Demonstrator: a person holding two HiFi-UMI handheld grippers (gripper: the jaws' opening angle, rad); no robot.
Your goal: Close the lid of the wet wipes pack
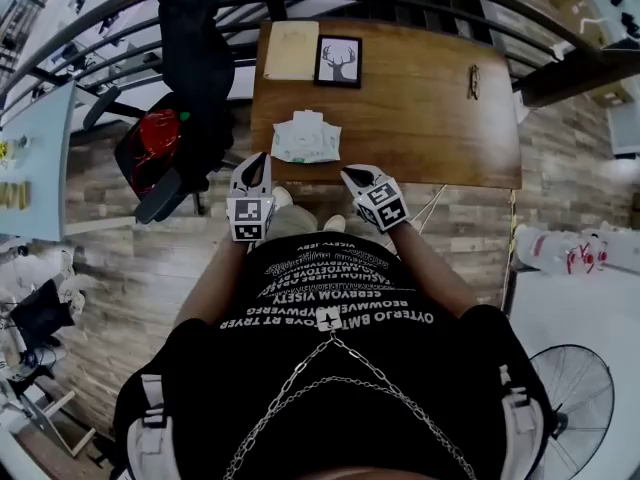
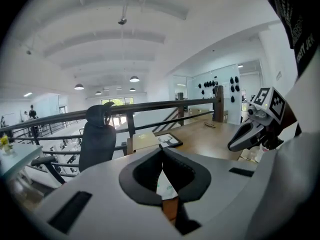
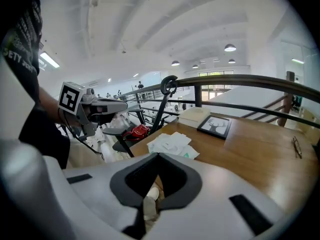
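Note:
The wet wipes pack [image 1: 306, 138], white with green print, lies flat near the front edge of the wooden table [image 1: 430, 128]; its lid's state is too small to tell. It also shows in the right gripper view [image 3: 172, 145] and between the jaws in the left gripper view [image 2: 164, 186]. Both grippers hang in the air just in front of the table, short of the pack. My left gripper [image 1: 258, 161] is at the pack's near left, its jaw tips touching and empty. My right gripper [image 1: 352, 176] is at its near right, shut on nothing.
A framed deer picture [image 1: 338, 60] and a beige book [image 1: 291, 50] lie at the table's far side, and a pair of glasses [image 1: 474, 80] at the right. A black office chair [image 1: 195, 78] with a red thing [image 1: 155, 138] stands left of the table. A railing runs behind.

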